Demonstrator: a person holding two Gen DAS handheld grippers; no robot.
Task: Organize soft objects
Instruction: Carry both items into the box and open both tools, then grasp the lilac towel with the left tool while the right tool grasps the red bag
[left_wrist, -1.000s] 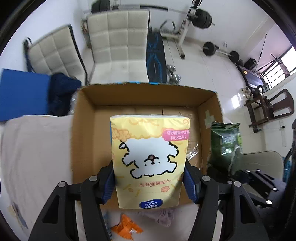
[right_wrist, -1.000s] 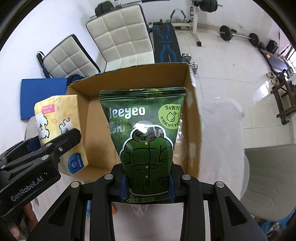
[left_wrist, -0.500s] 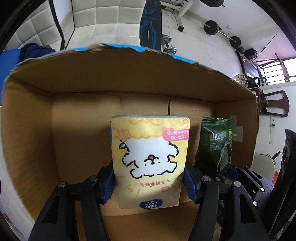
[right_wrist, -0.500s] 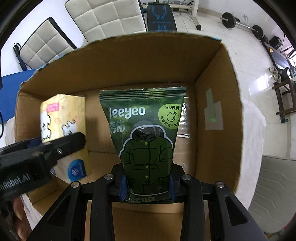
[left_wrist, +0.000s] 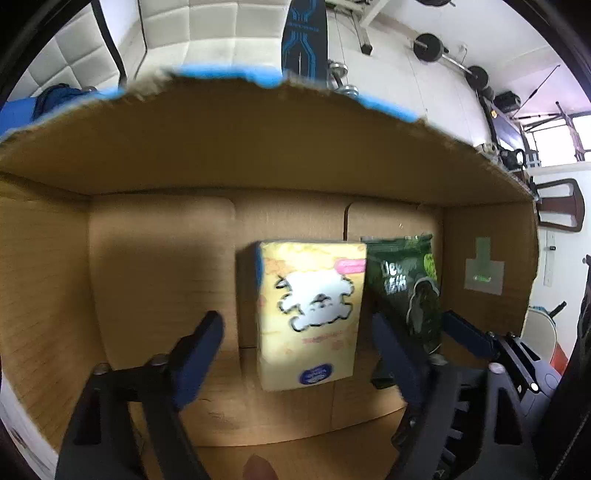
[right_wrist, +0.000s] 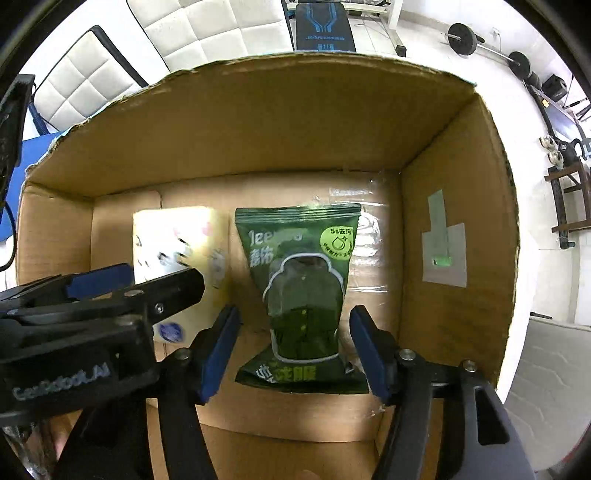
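A yellow tissue pack (left_wrist: 309, 314) with a white cartoon dog lies on the floor of the cardboard box (left_wrist: 147, 258). My left gripper (left_wrist: 295, 343) is open around it, jaws apart and clear of its sides. A green wipes pouch (right_wrist: 301, 295) lies beside it to the right, also on the box floor (right_wrist: 369, 417). My right gripper (right_wrist: 295, 343) is open, jaws apart on either side of the pouch. The pouch shows in the left wrist view (left_wrist: 410, 288), the tissue pack in the right wrist view (right_wrist: 177, 243). The left gripper's body (right_wrist: 74, 332) partly hides the tissue pack there.
The box has tall walls on all sides, with a taped label on its right wall (right_wrist: 443, 243). White padded chairs (right_wrist: 207, 33) and gym weights (right_wrist: 461, 37) stand on the floor beyond the box.
Both grippers opened and let go of their packs, which now lie on the box floor. The grippers have drawn back slightly from the packs.
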